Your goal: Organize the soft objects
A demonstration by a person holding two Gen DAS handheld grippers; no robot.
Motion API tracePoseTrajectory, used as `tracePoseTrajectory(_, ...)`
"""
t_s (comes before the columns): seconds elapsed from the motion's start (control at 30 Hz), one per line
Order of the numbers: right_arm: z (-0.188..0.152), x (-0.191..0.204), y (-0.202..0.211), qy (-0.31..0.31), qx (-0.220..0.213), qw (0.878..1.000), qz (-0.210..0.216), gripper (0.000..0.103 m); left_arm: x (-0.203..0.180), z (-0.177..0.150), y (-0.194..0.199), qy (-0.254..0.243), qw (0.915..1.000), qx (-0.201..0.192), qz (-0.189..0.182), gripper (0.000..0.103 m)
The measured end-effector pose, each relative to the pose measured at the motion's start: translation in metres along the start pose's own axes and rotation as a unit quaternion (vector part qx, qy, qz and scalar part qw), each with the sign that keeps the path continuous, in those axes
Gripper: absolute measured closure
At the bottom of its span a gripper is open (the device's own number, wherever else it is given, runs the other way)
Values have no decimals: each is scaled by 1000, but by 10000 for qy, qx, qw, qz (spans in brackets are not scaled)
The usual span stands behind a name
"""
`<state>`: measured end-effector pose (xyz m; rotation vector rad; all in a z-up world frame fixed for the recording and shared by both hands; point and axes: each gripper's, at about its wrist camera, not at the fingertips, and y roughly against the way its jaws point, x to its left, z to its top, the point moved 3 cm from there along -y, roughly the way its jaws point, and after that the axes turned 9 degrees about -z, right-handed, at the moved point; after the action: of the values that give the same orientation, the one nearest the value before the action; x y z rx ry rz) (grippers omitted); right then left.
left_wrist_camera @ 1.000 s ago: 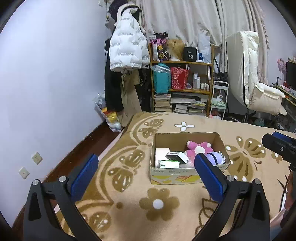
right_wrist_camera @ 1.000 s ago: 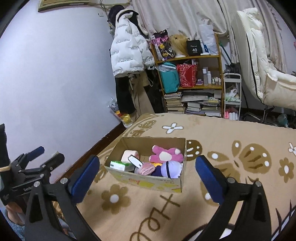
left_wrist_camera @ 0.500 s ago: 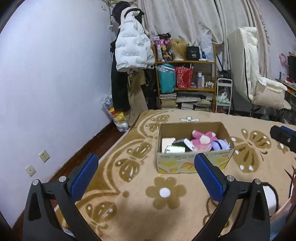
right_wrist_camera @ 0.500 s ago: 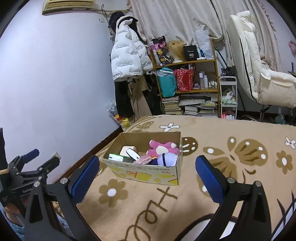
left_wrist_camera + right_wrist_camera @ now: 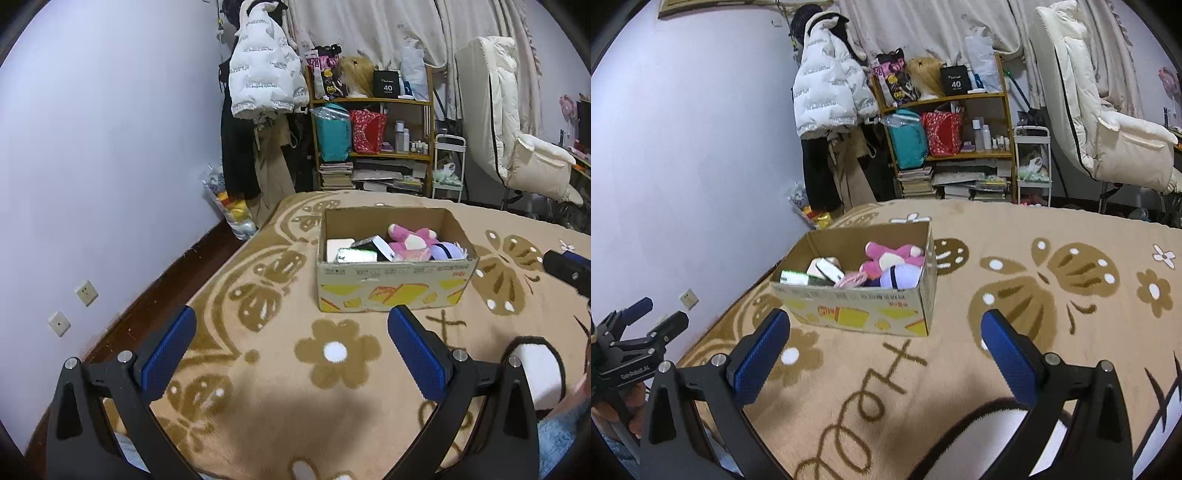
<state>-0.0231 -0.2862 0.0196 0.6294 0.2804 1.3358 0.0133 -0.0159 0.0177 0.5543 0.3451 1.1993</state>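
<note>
A big tan blanket (image 5: 280, 373) with brown flowers and butterflies fills the lower half of both views. A cardboard box (image 5: 391, 291) sits on it, just right of the middle in the left wrist view and left of the middle in the right wrist view (image 5: 860, 310). The box is open on top and has yellow and red shapes printed on its front. Its long side runs left to right in the left wrist view. Soft toys lie packed in the right part of the box. A pink plush toy (image 5: 410, 242) lies on its side with its legs pointing toward the far right corner. A round purple plush (image 5: 445, 252) sits right beside it, touching the front wall. In the left part of the box are a white block (image 5: 340, 245), a green and white pack (image 5: 356, 255) and a small black and white box (image 5: 373, 245) that tilts up. The left gripper (image 5: 291, 354) hovers over the blanket at the bottom of its view, its blue fingers spread wide with nothing between them. The right gripper (image 5: 884, 358) does the same at the bottom of its view, fingers wide and empty. At the top of both views a white puffy jacket (image 5: 264, 79) hangs next to a wooden shelf (image 5: 373, 147).
</note>
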Motion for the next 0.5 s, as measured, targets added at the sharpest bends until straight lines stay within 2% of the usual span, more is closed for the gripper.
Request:
tracePoseTrajectory(0.2,-8,7,-2,211,39,9997,-74,0,1,-10,-1,-25,9999,-1,157,0)
tracePoseTrajectory(0.5,-9,8,1,220,-32,9994,-261,0,-7,-15,-6,-121,9998,-21,123,0)
